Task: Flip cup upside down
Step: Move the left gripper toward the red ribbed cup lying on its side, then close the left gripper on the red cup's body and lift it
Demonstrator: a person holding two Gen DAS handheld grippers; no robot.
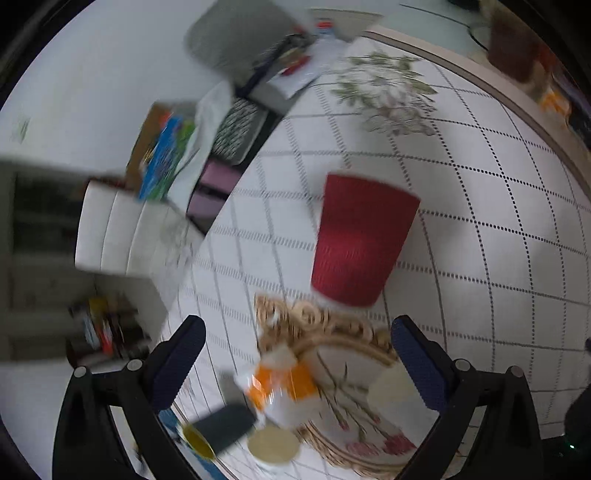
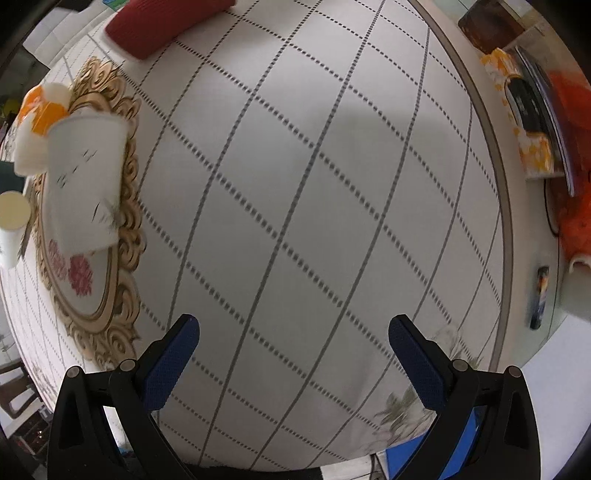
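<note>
Red ribbed plastic is being shown at the centre of the left wrist view: a cup (image 1: 364, 240) is standing on a white tablecloth (image 1: 480, 206) that is crossed by dotted grey lines. The cup's wider end is being seen at the top, farther from the camera, and its narrower end is nearer the camera, just beside a gold-edged placemat (image 1: 332, 332); blur is preventing any firmer reading of which way up it is. The left gripper (image 1: 297, 354) is being held wide open, with nothing between its dark blue fingers (image 1: 177, 365), and it is being kept apart from the cup, short of it. An orange and white packet (image 1: 284, 387) and a dark flat object (image 1: 225, 424) are being seen near the placemat, and a round pale lid or cup top is lying below them.

From the right wrist view, the same red cup (image 2: 162, 26) is being glimpsed at the far top left edge of the cloth, well apart from the right gripper (image 2: 293, 354). That gripper is also being held wide open and empty over bare cloth. A white paper cup (image 2: 86, 184) is resting on the placemat (image 2: 122, 295) at the left, and a patterned orange box (image 2: 524, 122) is sitting beyond the table edge at the right.
</note>
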